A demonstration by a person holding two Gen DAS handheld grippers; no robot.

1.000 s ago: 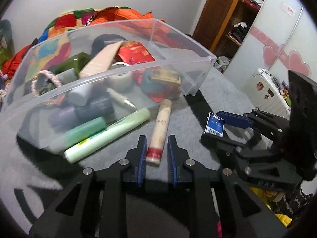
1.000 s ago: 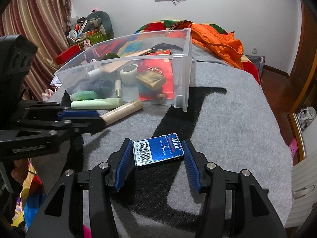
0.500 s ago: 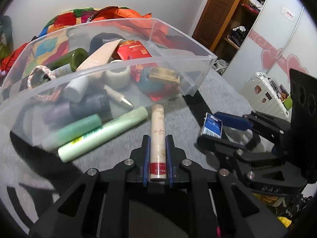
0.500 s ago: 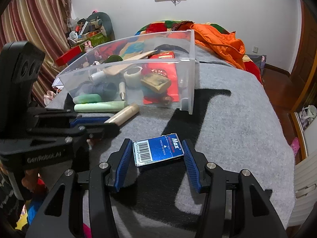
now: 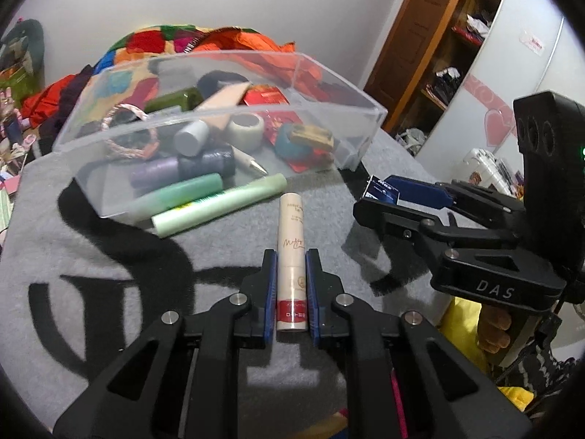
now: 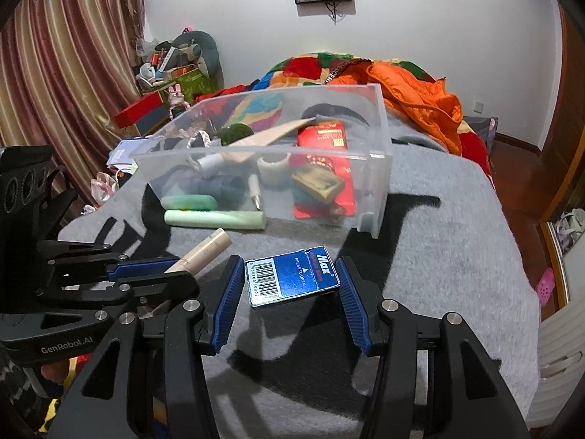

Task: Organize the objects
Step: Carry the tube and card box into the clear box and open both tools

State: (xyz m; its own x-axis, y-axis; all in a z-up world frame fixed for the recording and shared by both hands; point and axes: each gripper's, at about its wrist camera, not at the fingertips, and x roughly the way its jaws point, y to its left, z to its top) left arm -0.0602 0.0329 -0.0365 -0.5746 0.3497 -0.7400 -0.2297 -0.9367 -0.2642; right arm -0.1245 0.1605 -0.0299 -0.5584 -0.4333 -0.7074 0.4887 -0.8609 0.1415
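Observation:
A cream tube with a red label [image 5: 291, 256] is clamped between the pads of my left gripper [image 5: 290, 258], which is shut on it just above the grey blanket. In the right wrist view the tube [image 6: 204, 252] sticks out of the left gripper [image 6: 179, 274] at the lower left. My right gripper [image 6: 290, 285] is shut on a blue "Max" box [image 6: 292, 278], held a little above the blanket; the box's shadow falls below it. From the left wrist view this gripper [image 5: 369, 201] and its box [image 5: 382, 188] are at the right. A clear plastic bin [image 5: 219, 115] [image 6: 380, 146] stands beyond both.
The bin holds several tubes, bottles, a tape roll and red packets. A pale green tube [image 5: 219, 205] [image 6: 215, 218] lies on the blanket against the bin's front wall. Orange and patchwork bedding [image 6: 413, 98] is piled behind. The blanket drops off at the right toward a wooden floor.
My left gripper closed on the cream tube, lifted it off the blanket and drew it back from the bin. The right gripper kept still with the blue box.

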